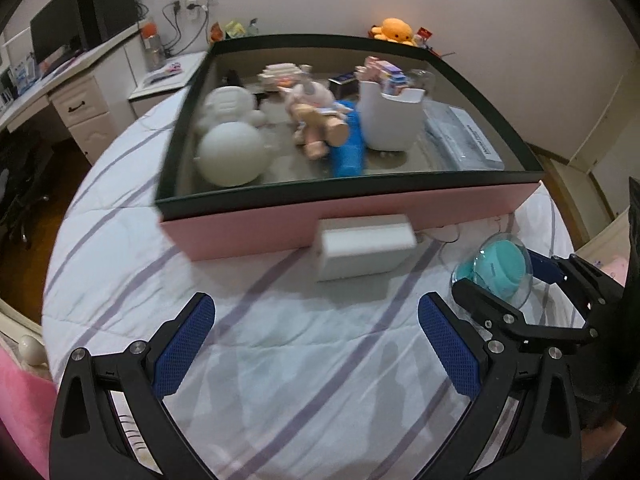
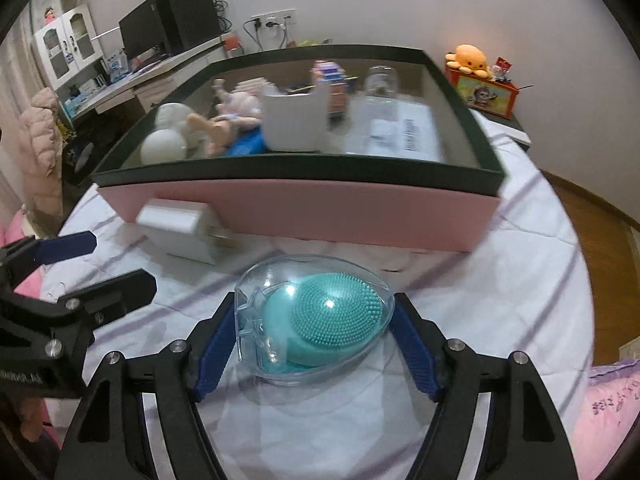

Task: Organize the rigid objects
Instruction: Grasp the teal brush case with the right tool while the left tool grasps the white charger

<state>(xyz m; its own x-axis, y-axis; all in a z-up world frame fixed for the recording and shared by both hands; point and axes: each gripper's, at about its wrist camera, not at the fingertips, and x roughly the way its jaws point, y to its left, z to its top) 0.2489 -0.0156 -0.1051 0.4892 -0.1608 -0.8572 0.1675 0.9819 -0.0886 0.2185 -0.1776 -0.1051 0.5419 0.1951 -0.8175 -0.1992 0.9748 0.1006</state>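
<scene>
Right gripper (image 2: 314, 330) closed onto the clear egg-shaped case (image 2: 316, 320) holding a teal bristled brush (image 2: 334, 318); both blue pads (image 2: 214, 354) press the case's left and right sides, case just above the striped bedsheet (image 2: 500, 280). Case long axis runs roughly left-right across the fingers in the right wrist view, narrower end toward the right, bristle face up toward the camera. Left gripper (image 1: 316, 344) spread wide, nothing between its fingers (image 1: 184, 346), hovering over the sheet to the left of the right gripper. In the left wrist view the case (image 1: 496, 270) sits at lower right, near the pink box front. Pink box with dark rim (image 2: 304, 206) stands on the bed directly ahead of both grippers, its front wall between case and interior. White charger block (image 2: 180, 228) lies on the sheet touching or just beside the box front, left of the case. Inside the box: white ball (image 1: 232, 154), plush doll (image 1: 316, 114), blue item (image 1: 350, 146), white container (image 1: 392, 118), flat plastic package (image 1: 464, 136); all blurred. Orange octopus plush (image 2: 468, 60) on a tin beyond the box.
</scene>
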